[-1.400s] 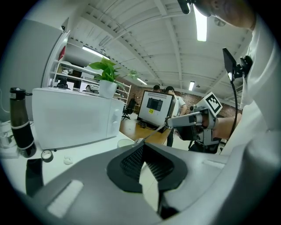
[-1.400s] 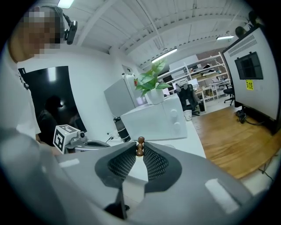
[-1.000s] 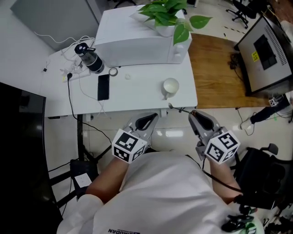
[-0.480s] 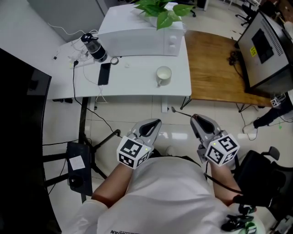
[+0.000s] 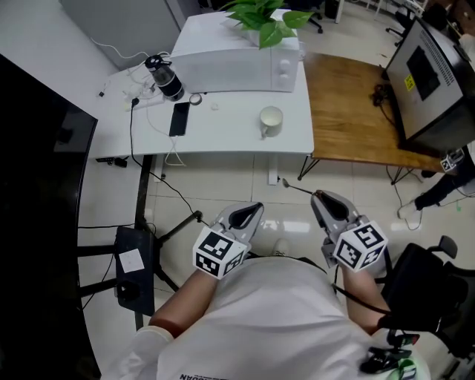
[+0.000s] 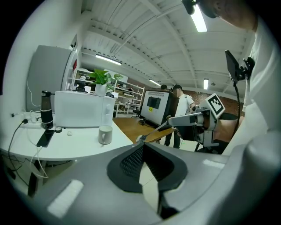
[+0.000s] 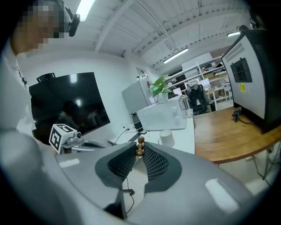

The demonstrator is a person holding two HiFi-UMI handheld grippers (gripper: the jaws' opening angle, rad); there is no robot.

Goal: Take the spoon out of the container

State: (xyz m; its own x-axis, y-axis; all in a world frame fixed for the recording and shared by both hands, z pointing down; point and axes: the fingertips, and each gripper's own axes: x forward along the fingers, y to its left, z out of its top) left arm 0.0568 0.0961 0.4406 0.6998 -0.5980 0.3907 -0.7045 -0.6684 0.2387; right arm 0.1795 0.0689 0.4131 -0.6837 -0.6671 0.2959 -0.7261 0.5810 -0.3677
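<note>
Spoon point(image 5: 297, 187) pinched by its beaded brown handle in the right tongs point(image 5: 317, 196), its long axis pointing far-left over the floor point(image 5: 223, 185). Left tongs point(image 5: 254, 208) closed, empty.

Left tool point(image 5: 254, 208) held low by the torso, jaws together, right tool point(image 5: 318, 196) alongside, clamped on spoon point(image 5: 297, 187)

White rectangular desk point(image 5: 230, 135) far centre. On it, at the back: white boxy microwave oven point(image 5: 230, 59), green leafy potted plant point(image 5: 266, 18) on top. Black cylindrical flask point(image 5: 168, 79) at far left, flat black phone point(image 5: 179, 119) just nearer. Brown wooden table point(image 5: 349, 111) right of the desk, dark monitor point(image 5: 434, 74) beyond.
</note>
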